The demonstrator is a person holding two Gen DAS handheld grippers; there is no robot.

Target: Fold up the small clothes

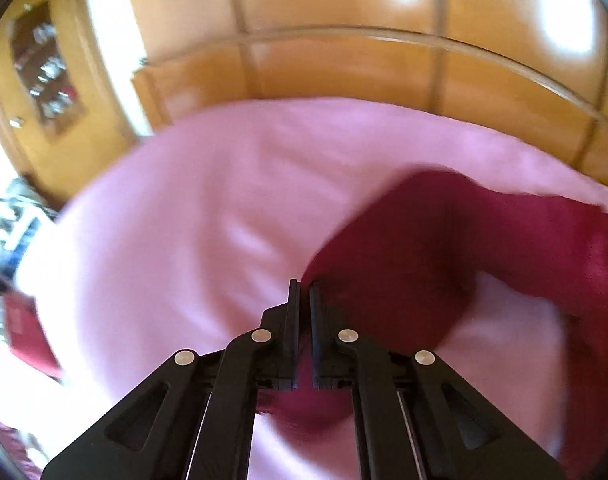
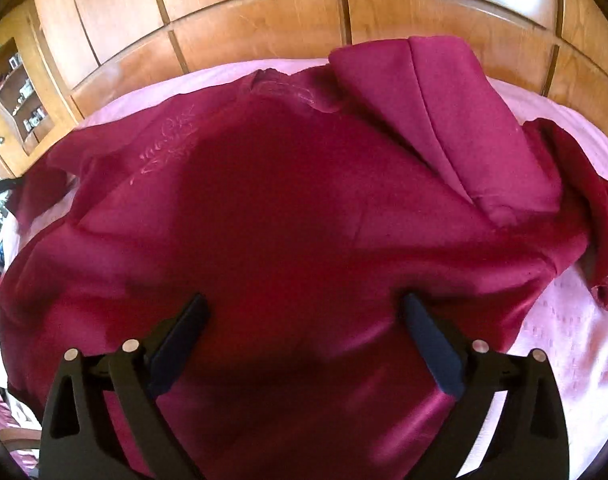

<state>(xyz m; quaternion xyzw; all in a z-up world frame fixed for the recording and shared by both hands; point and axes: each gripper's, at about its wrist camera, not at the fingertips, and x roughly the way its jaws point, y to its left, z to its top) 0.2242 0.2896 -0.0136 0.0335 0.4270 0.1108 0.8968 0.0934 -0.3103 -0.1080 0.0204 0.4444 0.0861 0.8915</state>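
Nearest to me, my left hand-held gripper (image 1: 304, 286) has its two black fingers drawn together until only a thin slit stands between the pads; dark red cloth shows right at their tips and again below them between the linkages, but that view is smeared and I cannot tell whether a fold is really pinched there or merely lies behind them. My right hand-held gripper (image 2: 304, 304) stands wide, its fingers splayed far apart over the cloth with nothing between the pads; its shadow falls dark on the fabric just beyond.

The crimson garment (image 2: 288, 216) lies spread across the pink bedsheet (image 2: 559, 344), filling most of the right wrist view; pale embroidery (image 2: 164, 148) runs up its far left part, and a seamed neckline sits at its far edge. On the far right, one part of it is folded back over the body as a flat, lighter panel (image 2: 443, 120); further right a rumpled strip (image 2: 595, 216) trails down onto the sheet. In the left wrist view the same garment (image 1: 415, 248) lies to the right of my fingers, with bare pink sheet (image 1: 176, 220) to the left.

Beyond the bed rises a panelled wooden headboard (image 2: 264, 36); at the far left stands a wooden cabinet (image 2: 12, 92) with small things on its shelves.
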